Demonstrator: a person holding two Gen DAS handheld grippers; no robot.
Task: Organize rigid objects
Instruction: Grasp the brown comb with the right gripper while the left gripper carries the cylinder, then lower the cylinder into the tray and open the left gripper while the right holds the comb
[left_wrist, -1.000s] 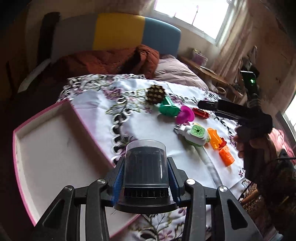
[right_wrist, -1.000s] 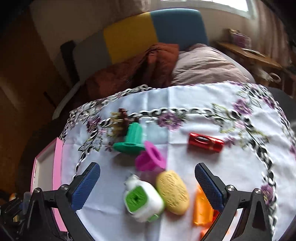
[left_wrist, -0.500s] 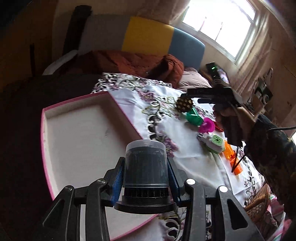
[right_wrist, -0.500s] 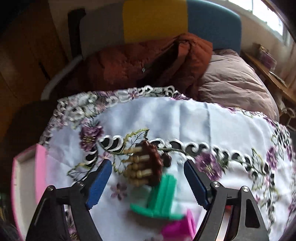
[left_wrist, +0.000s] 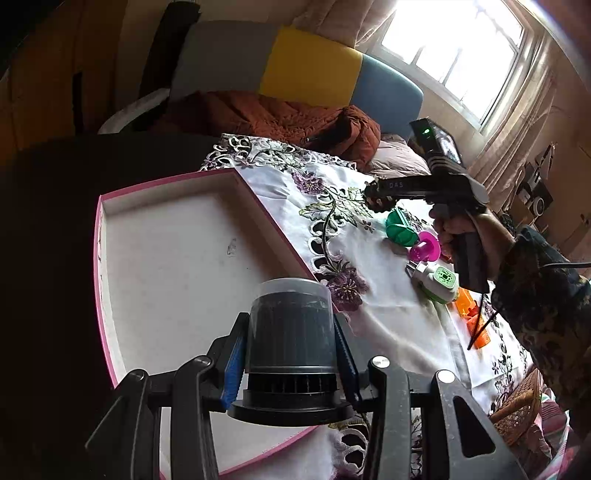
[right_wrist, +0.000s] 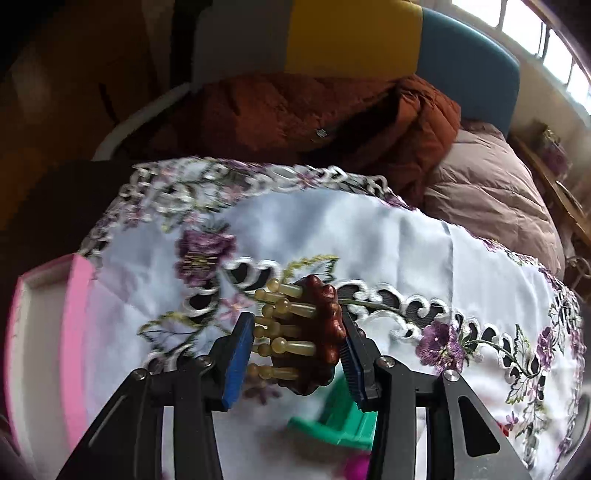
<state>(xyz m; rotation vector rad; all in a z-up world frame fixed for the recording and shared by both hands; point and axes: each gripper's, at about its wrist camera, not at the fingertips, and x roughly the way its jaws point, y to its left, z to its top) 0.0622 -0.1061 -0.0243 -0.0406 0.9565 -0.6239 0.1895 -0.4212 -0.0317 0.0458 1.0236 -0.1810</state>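
My left gripper (left_wrist: 291, 354) jaws clamp the black capped cylinder (left_wrist: 291, 332) over the pink tray (left_wrist: 166, 258); right gripper (right_wrist: 295, 350) jaws closing around the brown massage brush (right_wrist: 306, 339) near the table's far edge.

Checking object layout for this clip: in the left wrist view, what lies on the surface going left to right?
Pink-rimmed tray → brown massage brush → green piece → magenta piece → white-and-green gadget → orange pieces.

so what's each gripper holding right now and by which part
Left gripper: dark plastic cap, pinched across its sides. Right gripper: closing on the brown massage brush, pads at its bristle tips and back.
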